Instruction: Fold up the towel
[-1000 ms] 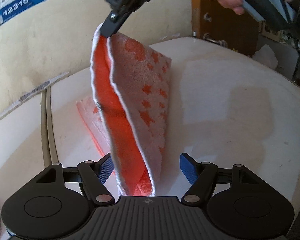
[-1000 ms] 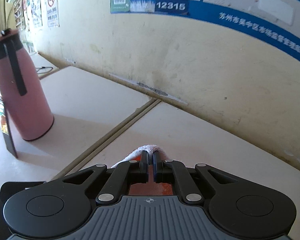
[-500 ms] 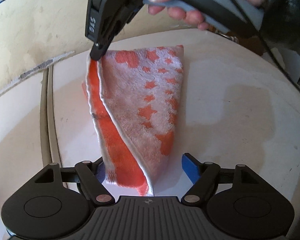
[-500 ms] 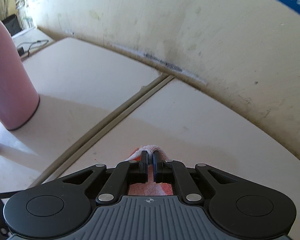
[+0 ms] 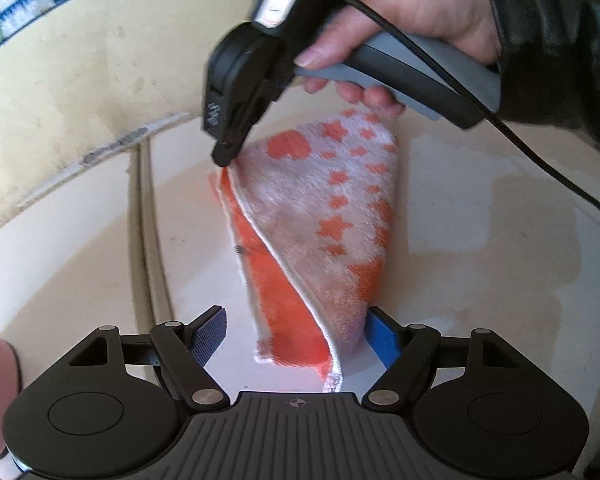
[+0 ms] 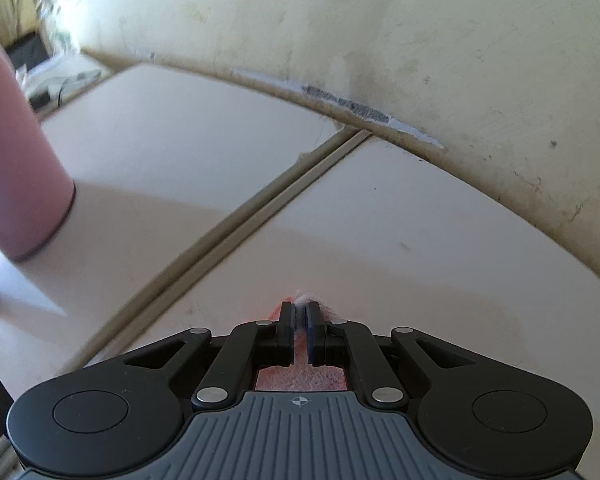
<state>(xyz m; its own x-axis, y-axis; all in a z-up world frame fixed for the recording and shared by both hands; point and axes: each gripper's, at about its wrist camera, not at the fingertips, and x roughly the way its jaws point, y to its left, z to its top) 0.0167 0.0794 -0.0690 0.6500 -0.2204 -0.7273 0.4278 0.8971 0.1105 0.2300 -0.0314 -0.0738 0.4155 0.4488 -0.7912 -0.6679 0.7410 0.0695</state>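
One towel (image 5: 312, 240) is in play, with two grippers, one hand (image 5: 412, 20) in view, one pink bottle (image 6: 16, 168) and two pale tabletops side by side with a seam (image 6: 260, 216) between them.

The towel is terry cloth, orange on one face and whitish on the other with orange stars and blotches, and it has a white hem. It is folded over on itself: the pale patterned layer lies on top toward the right, and the plain orange layer shows beneath it along the left edge. Its far part is blurred.

It lies on the right-hand table (image 5: 480, 220), running from the far side toward the near side, its far left corner lifted slightly. The right gripper (image 5: 224, 156), held in the hand with a dark sleeve, comes down from above with its tips on that far left corner; in its own view a sliver of white hem sits in the narrow gap between the two pads, and those jaws have just been easing apart, so the pinch looks loosened rather than firm.

The left gripper (image 5: 296, 334) hangs over the near end with its jaws spread wide, released. The towel's near edge lies between its two blue pads, the right pad just beside the cloth and the left pad apart from it.
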